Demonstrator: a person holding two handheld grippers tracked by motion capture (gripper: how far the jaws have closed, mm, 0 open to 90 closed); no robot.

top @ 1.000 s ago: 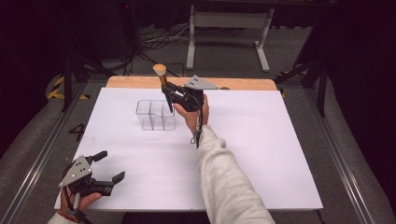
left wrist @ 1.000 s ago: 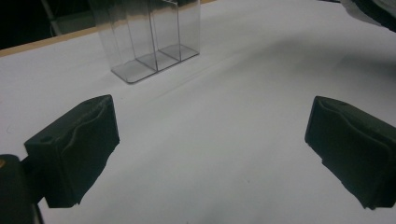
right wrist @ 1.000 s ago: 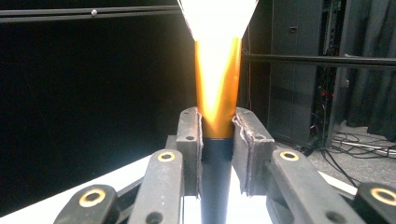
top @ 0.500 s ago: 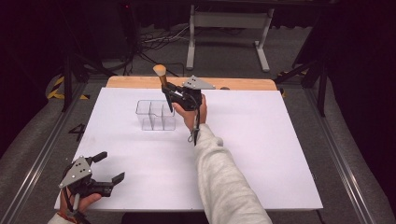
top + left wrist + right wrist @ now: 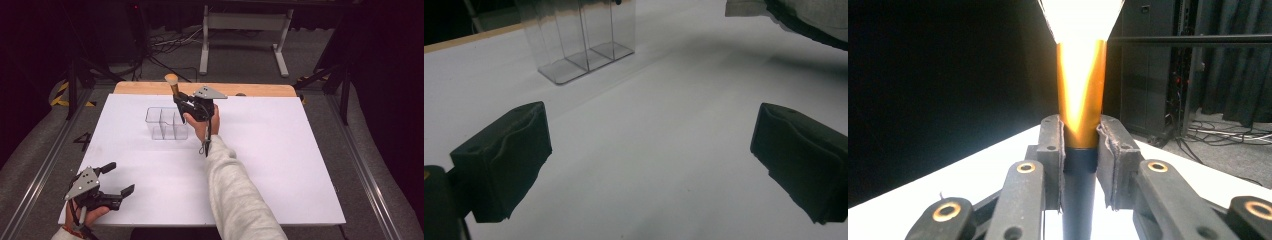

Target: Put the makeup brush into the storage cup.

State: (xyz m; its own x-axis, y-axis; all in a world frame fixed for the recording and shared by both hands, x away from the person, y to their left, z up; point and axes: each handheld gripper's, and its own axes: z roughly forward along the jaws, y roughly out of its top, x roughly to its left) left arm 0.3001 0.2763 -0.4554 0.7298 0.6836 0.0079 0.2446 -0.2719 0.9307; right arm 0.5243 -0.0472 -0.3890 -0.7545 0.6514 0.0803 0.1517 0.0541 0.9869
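My right tool [image 5: 181, 102] is clamped on the upright makeup brush [image 5: 173, 85], handle down, just beside the clear organizer [image 5: 165, 123], while my left tool [image 5: 120, 179] idles apart, far off.

Makeup brush [image 5: 173, 85]: black handle, gold ferrule, pale bristles up, near-upright, just above the clear three-compartment organizer [image 5: 166, 123], at its right end.

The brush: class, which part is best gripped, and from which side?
Grip the brush low on its black handle, just under the gold ferrule, from the side, as the right gripper does. The handle is slim and straight; the ferrule flares and the bristles are soft.
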